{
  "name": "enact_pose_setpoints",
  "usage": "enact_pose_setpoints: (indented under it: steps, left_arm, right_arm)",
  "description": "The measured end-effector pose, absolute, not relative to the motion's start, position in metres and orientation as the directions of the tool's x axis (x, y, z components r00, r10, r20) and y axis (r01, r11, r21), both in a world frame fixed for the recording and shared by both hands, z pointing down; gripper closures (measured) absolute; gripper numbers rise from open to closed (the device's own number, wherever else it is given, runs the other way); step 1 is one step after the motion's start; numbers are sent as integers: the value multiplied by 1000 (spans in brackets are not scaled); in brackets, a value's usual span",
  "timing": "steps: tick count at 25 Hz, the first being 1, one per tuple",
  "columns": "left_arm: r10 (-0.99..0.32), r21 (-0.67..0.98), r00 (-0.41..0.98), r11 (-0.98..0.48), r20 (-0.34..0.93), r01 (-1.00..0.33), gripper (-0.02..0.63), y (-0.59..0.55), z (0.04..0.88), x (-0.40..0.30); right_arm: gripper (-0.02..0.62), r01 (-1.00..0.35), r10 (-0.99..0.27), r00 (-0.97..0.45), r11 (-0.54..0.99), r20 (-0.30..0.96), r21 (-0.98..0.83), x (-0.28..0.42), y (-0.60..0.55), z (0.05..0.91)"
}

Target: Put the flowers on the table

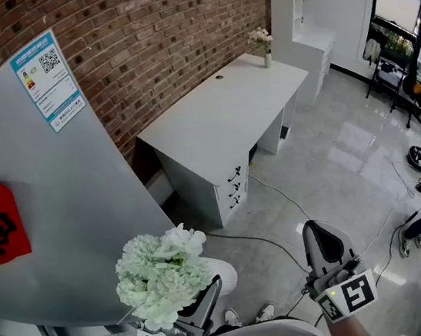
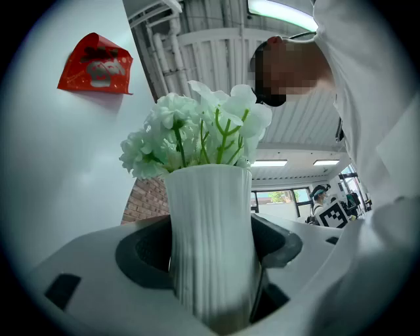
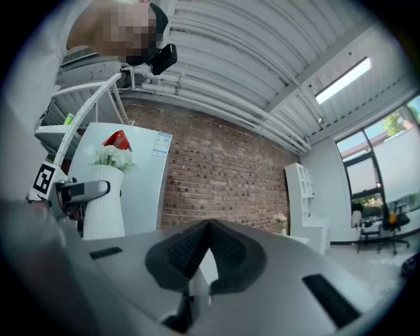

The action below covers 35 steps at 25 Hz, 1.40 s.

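Note:
A bunch of pale green and white flowers stands in a ribbed white vase. My left gripper is shut on that vase, one jaw on each side, low at the left of the head view. The right gripper view shows the vase upright beside a grey panel. My right gripper is shut with nothing in it and hangs over the floor at the lower right; its jaw tips meet. The white table stands ahead against the brick wall, well apart from both grippers.
A small vase of flowers sits at the table's far end. A tall grey panel with a sticker and a red decoration rises at my left. Cables cross the tiled floor. A white shelf unit and chairs stand at the back right.

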<state>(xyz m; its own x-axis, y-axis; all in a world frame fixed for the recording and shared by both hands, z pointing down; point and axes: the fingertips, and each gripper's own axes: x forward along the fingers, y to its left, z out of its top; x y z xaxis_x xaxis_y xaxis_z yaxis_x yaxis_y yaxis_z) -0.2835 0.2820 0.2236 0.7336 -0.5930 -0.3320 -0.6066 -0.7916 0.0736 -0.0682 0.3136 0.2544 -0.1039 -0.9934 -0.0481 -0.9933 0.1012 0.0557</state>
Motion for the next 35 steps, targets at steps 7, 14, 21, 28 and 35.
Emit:
enact_pose_setpoints:
  steps: [7, 14, 21, 28, 35]
  left_arm:
    - [-596, 75, 738, -791, -318, -607, 255, 279, 230, -272]
    - [-627, 60, 727, -767, -278, -639, 255, 273, 241, -264]
    - [-657, 56, 705, -741, -267, -669, 255, 268, 245, -256]
    - [-664, 42, 694, -730, -278, -682, 255, 270, 246, -233]
    - [-680, 48, 681, -716, -271, -696, 255, 271, 251, -214]
  right_arm:
    - [580, -993, -993, -109, 107, -37, 49, -61, 314, 259]
    - [580, -995, -995, -91, 89, -28, 50, -49, 314, 267]
    - [580, -994, -994, -105, 104, -22, 38, -37, 312, 272]
    - [580, -990, -990, -143, 142, -18, 18, -21, 310, 284]
    - [580, -988, -988, -150, 150, -18, 28, 1, 311, 289]
